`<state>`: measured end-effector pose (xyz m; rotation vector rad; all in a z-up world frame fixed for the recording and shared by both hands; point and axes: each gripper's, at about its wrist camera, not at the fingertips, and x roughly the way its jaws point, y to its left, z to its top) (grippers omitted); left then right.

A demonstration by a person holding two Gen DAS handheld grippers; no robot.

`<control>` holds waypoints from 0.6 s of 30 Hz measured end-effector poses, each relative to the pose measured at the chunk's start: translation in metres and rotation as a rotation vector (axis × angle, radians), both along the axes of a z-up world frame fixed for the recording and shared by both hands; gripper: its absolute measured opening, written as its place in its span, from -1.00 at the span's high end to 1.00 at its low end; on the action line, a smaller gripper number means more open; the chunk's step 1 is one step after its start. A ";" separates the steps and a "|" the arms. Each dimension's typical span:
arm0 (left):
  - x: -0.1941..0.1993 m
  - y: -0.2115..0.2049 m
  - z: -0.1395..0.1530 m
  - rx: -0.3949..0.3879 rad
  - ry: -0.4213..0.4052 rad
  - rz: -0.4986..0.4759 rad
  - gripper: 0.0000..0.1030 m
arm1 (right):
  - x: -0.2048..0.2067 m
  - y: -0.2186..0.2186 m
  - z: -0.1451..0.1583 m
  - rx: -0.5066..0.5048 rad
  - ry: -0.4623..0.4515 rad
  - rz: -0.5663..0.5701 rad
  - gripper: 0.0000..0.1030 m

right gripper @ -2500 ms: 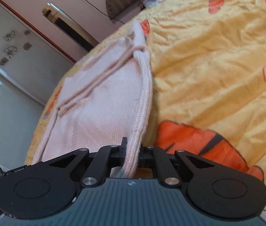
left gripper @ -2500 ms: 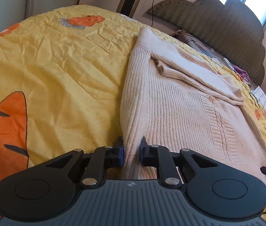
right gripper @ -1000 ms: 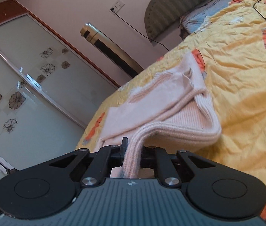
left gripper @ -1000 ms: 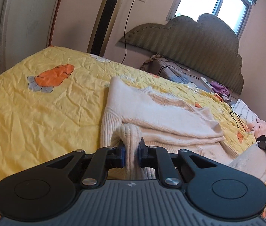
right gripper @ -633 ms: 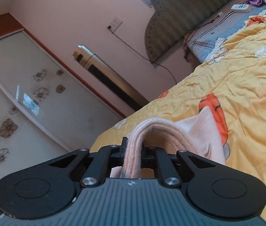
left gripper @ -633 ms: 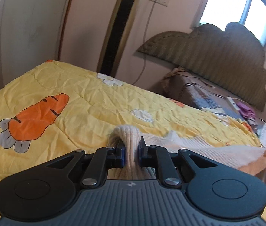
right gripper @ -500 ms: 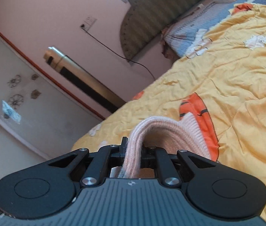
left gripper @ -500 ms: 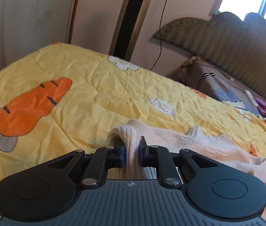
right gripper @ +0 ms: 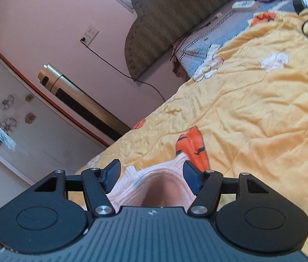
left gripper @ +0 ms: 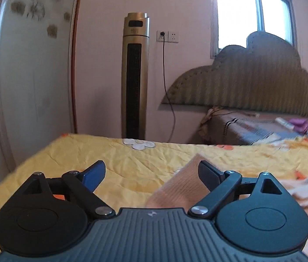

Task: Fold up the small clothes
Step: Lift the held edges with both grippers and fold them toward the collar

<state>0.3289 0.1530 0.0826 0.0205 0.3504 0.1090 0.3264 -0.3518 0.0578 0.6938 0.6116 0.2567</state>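
Both tools have just been opening: my left tool (left gripper: 151,173) stands spread, my right tool (right gripper: 151,175) too, pads off the sweater (right gripper: 160,183) lying between them on the bed (right gripper: 252,120). Backing out carelessly could snag the knit and undo the fold. The fold itself is hidden beneath the tools.

We see a cream ribbed knit sweater (left gripper: 182,187), soft and matt, lying on a yellow quilted cotton bedspread (right gripper: 263,113) that is creased and dull, with stitched orange carrot patches. The 2 grippers look like matt black plastic with ridged grey housings, bright metal pivot pins and blue rubbery pads (left gripper: 93,174). A tall tower fan (left gripper: 135,76) shows a brushed gold metallic sheen. The scalloped headboard (left gripper: 252,83) looks like ribbed, matt fabric.
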 end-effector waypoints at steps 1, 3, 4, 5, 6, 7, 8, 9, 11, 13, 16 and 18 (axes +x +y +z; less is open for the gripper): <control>0.004 -0.008 -0.004 0.087 0.017 -0.007 -0.80 | 0.001 0.003 0.002 -0.068 -0.002 0.010 -0.25; 0.012 -0.021 -0.016 0.196 0.066 -0.018 -0.80 | 0.004 0.013 0.003 -0.191 -0.009 0.044 -0.25; 0.016 -0.026 -0.021 0.221 0.092 -0.032 -0.80 | 0.006 0.020 0.003 -0.243 -0.012 0.071 -0.25; 0.021 -0.028 -0.027 0.228 0.123 -0.047 -0.80 | 0.007 0.026 0.002 -0.294 -0.014 0.102 -0.25; 0.028 -0.030 -0.032 0.222 0.167 -0.063 -0.80 | 0.009 0.032 0.001 -0.334 -0.012 0.129 -0.25; 0.036 -0.031 -0.038 0.209 0.207 -0.075 -0.80 | 0.010 0.037 -0.001 -0.362 -0.008 0.158 -0.25; 0.045 -0.032 -0.043 0.191 0.242 -0.078 -0.80 | 0.012 0.041 -0.005 -0.368 -0.001 0.190 -0.27; 0.056 -0.033 -0.048 0.172 0.283 -0.082 -0.80 | 0.015 0.043 -0.008 -0.364 0.009 0.209 -0.34; 0.079 -0.034 -0.059 0.146 0.370 -0.055 -0.80 | 0.024 0.045 -0.014 -0.356 0.027 0.197 -0.35; 0.092 -0.033 -0.065 0.112 0.427 -0.036 -0.70 | 0.036 0.045 -0.022 -0.304 0.052 0.181 -0.24; 0.095 -0.032 -0.055 0.038 0.455 -0.052 0.59 | 0.048 0.055 -0.029 -0.360 0.095 0.175 0.55; 0.088 -0.043 -0.044 0.113 0.405 -0.041 0.76 | 0.048 0.057 -0.026 -0.363 0.088 0.159 0.64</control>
